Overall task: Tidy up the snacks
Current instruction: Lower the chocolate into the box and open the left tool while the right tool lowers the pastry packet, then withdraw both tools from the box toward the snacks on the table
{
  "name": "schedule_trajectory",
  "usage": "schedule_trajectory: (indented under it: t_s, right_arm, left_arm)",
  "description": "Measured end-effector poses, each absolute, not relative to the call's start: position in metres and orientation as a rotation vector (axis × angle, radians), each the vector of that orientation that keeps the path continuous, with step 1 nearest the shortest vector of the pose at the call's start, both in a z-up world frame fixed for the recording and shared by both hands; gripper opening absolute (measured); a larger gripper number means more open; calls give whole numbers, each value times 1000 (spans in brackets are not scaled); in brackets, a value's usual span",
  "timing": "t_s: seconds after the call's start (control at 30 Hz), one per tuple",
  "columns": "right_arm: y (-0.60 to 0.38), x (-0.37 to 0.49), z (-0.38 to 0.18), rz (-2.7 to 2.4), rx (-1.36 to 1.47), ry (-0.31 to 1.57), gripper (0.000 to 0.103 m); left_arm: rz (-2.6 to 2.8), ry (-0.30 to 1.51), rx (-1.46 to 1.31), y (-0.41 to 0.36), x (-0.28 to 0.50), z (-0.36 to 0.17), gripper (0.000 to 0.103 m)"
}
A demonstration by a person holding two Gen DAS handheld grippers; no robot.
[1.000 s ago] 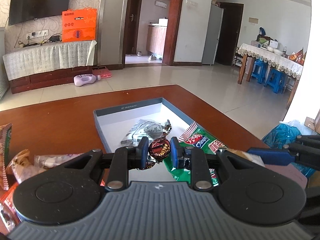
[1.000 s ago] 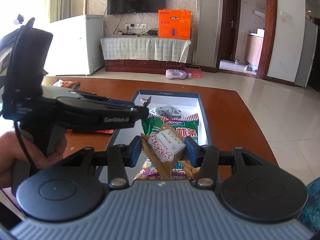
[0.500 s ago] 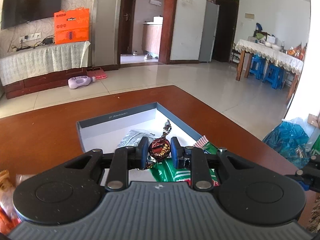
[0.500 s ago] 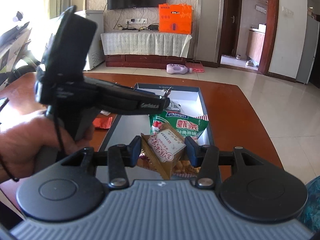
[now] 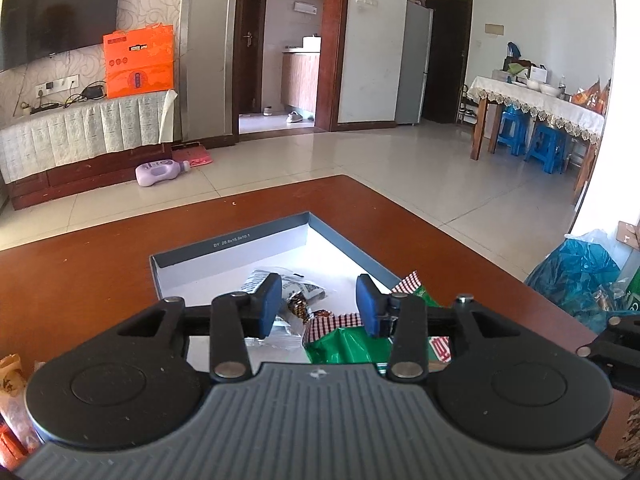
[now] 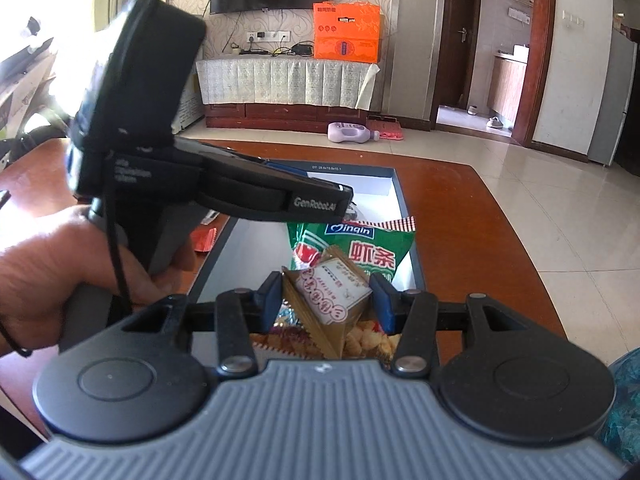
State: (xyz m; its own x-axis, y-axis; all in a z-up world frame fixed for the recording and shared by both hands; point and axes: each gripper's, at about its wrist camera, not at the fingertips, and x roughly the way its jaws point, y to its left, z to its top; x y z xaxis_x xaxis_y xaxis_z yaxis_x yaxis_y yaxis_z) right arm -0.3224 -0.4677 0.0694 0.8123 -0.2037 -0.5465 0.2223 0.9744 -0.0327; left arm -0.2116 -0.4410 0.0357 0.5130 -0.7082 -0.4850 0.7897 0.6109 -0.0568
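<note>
A shallow grey box [image 5: 240, 244] with a white floor lies on the brown table. My left gripper [image 5: 318, 306] is open above it. The brown wrapped candy [image 5: 300, 307] lies in the box below the fingers, beside a silver packet [image 5: 276, 280] and a green snack bag [image 5: 344, 344]. My right gripper [image 6: 326, 300] is shut on a tan packet with a white label [image 6: 332, 294], held over the near end of the box [image 6: 412, 248]. The green bag [image 6: 356, 248] lies below it. The left gripper's body [image 6: 224, 184] reaches over the box in the right wrist view.
Loose snack packets [image 5: 12, 392] lie on the table left of the box. A red wrapper [image 6: 204, 238] lies left of the box. A blue plastic bag [image 5: 576, 276] sits off the table's right edge. The table's far edge [image 5: 280, 188] is just beyond the box.
My left gripper opened and the brown candy dropped into the box. The right gripper still holds the tan packet over the box's near end.
</note>
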Motion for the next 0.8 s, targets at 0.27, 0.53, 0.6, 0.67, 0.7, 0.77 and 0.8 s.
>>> schedule_trajectory:
  t_s: [0.27, 0.53, 0.6, 0.67, 0.7, 0.77, 0.8]
  right_arm:
    - [-466, -305, 62, -242, 30, 580, 50]
    - [-470, -285, 57, -288, -7, 569, 51]
    - [-471, -283, 56, -293, -9, 568, 53]
    - [-468, -286, 53, -294, -17, 576, 59]
    - [-467, -289, 53, -290, -23, 582, 61]
    - [-465, -293, 53, -282, -38, 595, 61]
    - [-465, -296, 53, -285, -43, 598, 61]
  left_arm:
    - [-898, 485, 167, -426, -215, 43, 47]
    - [-887, 480, 163, -415, -216, 48, 50]
    - [-888, 481, 158, -414, -216, 49, 50]
    - [-885, 479, 158, -412, -217, 49, 51]
    - [-884, 478, 161, -411, -218, 49, 51]
    - [-879, 479, 164, -409, -217, 49, 51]
    - [-876, 480, 163, -408, -217, 48, 51]
